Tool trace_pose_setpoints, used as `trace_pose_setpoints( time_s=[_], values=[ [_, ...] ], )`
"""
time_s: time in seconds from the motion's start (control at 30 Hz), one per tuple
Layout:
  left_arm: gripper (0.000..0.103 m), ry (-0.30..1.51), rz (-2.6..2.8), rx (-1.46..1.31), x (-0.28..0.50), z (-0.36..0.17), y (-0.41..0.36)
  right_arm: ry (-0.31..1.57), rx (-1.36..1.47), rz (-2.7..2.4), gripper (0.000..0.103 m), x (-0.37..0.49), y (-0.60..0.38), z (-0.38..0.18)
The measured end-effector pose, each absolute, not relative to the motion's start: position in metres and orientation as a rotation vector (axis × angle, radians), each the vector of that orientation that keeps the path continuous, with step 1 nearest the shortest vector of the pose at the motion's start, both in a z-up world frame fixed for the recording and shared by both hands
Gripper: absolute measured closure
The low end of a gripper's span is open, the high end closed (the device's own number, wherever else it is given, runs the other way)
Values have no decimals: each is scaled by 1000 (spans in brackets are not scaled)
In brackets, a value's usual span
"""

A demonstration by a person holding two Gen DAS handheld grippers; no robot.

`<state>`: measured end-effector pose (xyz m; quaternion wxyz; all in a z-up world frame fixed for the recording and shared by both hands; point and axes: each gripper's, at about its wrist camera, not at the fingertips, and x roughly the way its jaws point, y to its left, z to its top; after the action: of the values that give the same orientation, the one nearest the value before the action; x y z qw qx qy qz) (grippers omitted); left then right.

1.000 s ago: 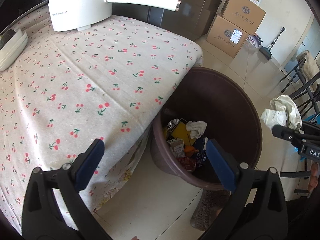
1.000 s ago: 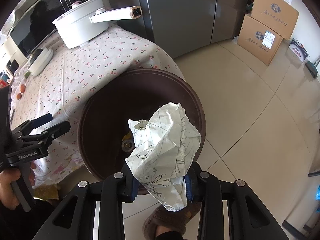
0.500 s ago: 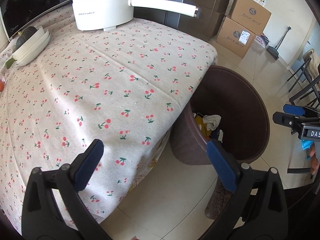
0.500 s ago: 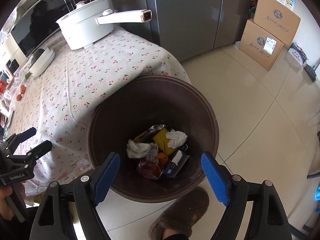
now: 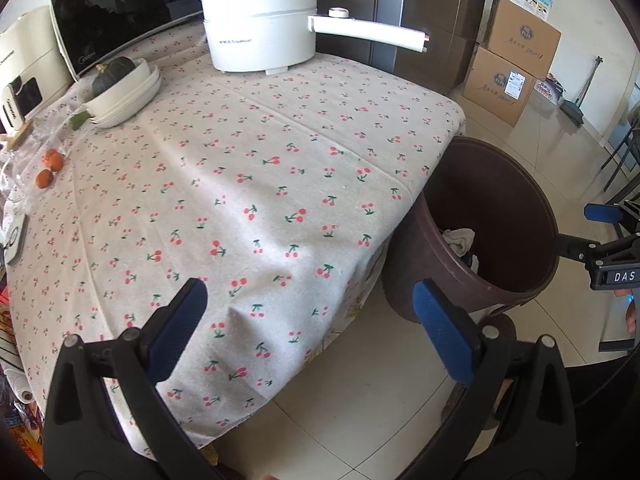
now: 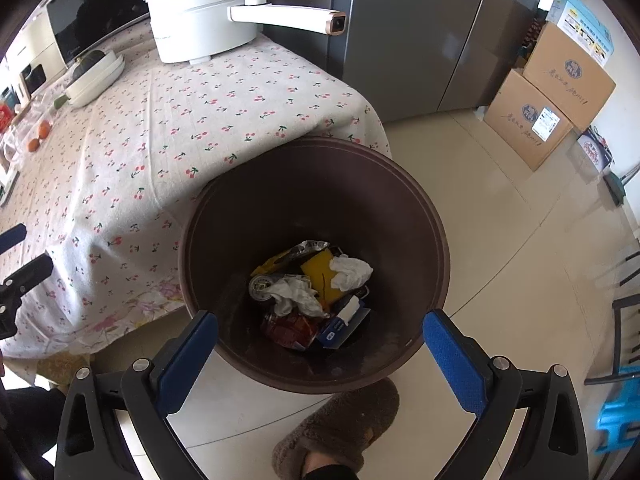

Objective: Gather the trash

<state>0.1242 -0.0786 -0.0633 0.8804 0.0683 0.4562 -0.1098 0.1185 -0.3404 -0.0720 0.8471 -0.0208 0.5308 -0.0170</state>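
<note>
— Beside the cherry-print tablecloth, what stands?
— Brown trash bin on tile, holding crumpled paper, wrappers, possibly a can.
— Grippers?
— Right gripper above the bin, jaws just spread wide, nothing between. Left gripper over the table edge, wide, empty.

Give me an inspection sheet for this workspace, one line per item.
Surface: table under a cherry-print cloth, bare in the middle.
Job's things: brown bin beside the table corner, holding crumpled paper, wrappers and a can.
Clutter: white pot, stacked bowls, oranges at the far edge.
Grippers: left hand-held gripper open, empty, over the table edge; right hand-held gripper open, empty, above the bin, jaws just opened.
Cables: nothing seen.
Surroundings: fridge, boxes, tiled floor, slipper.
</note>
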Motion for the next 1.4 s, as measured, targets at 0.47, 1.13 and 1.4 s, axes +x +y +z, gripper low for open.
trace_pose_setpoints(
  time_s=[0.47, 1.13, 1.4],
  values=[
    [1, 800, -102, 27, 57, -24, -47, 855, -48, -5, 0, 57, -291, -26],
    [1, 619, 30, -27, 22, -6, -36, 614, -120, 62, 0, 25, -248, 5],
    [1, 618, 10, -27, 21, -5, -42, 624, -89, 63, 0, 24, -254, 5]
  ],
)
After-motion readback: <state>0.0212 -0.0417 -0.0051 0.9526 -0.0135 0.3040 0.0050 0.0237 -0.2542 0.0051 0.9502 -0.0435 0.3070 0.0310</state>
